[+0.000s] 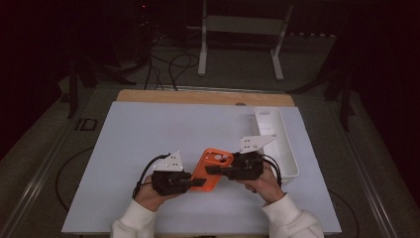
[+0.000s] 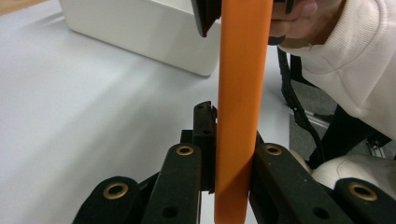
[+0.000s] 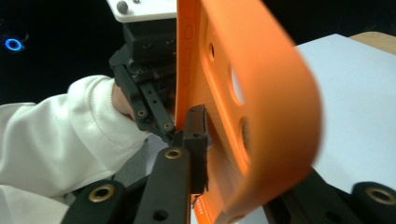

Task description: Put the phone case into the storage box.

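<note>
The orange plastic phone case (image 1: 210, 169) hangs above the white table mat (image 1: 148, 139) between both tools, long axis running gripper to gripper: left gripper (image 1: 190, 182) pinches its near end, right gripper (image 1: 214, 169) pinches its camera-hole end.

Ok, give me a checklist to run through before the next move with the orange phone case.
1. Left gripper clamped on the orange phone case: ok, its jaws press both faces.
2. Right gripper gripping the case: cannot tell; the case sits between its jaws, pad contact unclear.
3. Case off the table: ok, held on edge between both grippers.
4. White bin within reach and upright: ok, beside the right gripper.
5. Bin contents: cannot tell.
</note>
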